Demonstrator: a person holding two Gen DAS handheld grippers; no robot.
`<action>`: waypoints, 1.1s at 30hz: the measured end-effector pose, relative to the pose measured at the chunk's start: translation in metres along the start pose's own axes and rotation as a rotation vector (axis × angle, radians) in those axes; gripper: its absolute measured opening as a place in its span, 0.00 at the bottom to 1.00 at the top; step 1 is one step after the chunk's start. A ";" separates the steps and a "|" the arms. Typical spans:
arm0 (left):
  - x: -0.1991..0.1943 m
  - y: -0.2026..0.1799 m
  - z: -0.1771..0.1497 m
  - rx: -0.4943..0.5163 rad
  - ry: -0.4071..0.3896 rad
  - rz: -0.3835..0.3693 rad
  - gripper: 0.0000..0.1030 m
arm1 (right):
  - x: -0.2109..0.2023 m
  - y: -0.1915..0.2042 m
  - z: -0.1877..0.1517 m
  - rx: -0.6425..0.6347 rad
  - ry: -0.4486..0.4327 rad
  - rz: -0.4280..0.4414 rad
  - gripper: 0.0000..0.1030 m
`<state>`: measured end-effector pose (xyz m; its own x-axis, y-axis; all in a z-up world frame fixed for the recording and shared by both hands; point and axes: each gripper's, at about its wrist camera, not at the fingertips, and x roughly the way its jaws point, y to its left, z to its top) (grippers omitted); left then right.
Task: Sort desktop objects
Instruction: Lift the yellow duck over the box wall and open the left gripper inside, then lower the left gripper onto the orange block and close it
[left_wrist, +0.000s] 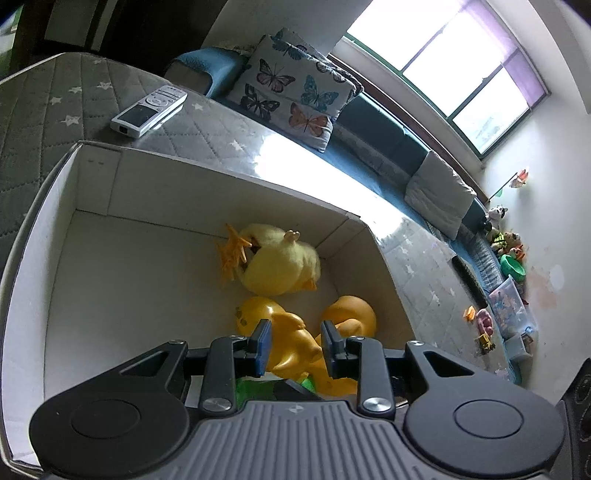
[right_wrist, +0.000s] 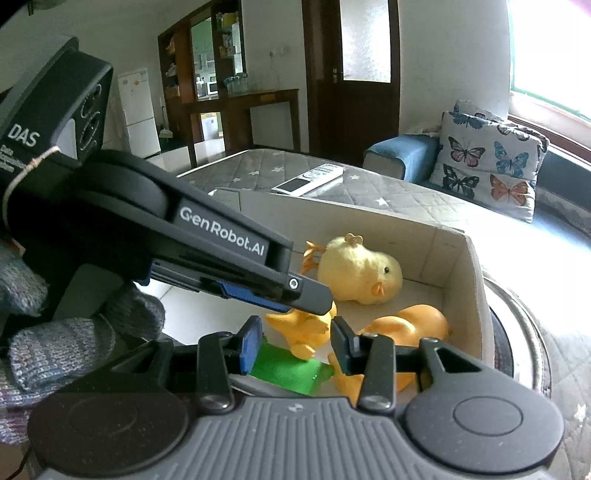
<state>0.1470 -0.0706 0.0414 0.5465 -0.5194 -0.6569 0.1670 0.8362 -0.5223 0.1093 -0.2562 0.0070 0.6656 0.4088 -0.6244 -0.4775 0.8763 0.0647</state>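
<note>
Three yellow toys (left_wrist: 280, 266) lie in the white box (left_wrist: 192, 184), the remote (left_wrist: 149, 109) lies outside, both grippers (left_wrist: 295, 345) (right_wrist: 293, 345) gape empty.

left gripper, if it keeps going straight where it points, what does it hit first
Most likely the orange rubber duck lying between the open fingers of the left gripper in the cardboard box. The fluffy yellow chick lies beyond it. Depth is hard to judge.
</note>
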 end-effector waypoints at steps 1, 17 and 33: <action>-0.001 -0.001 -0.001 0.004 -0.002 0.000 0.30 | -0.002 0.000 0.000 0.001 -0.004 -0.004 0.40; -0.037 -0.021 -0.024 0.114 -0.073 0.037 0.30 | -0.052 0.021 -0.016 0.016 -0.125 -0.027 0.48; -0.087 -0.016 -0.057 0.174 -0.135 0.080 0.30 | -0.066 0.050 -0.051 0.008 -0.104 0.017 0.55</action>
<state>0.0500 -0.0490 0.0760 0.6663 -0.4322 -0.6077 0.2516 0.8974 -0.3623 0.0124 -0.2528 0.0116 0.7132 0.4479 -0.5391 -0.4855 0.8705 0.0810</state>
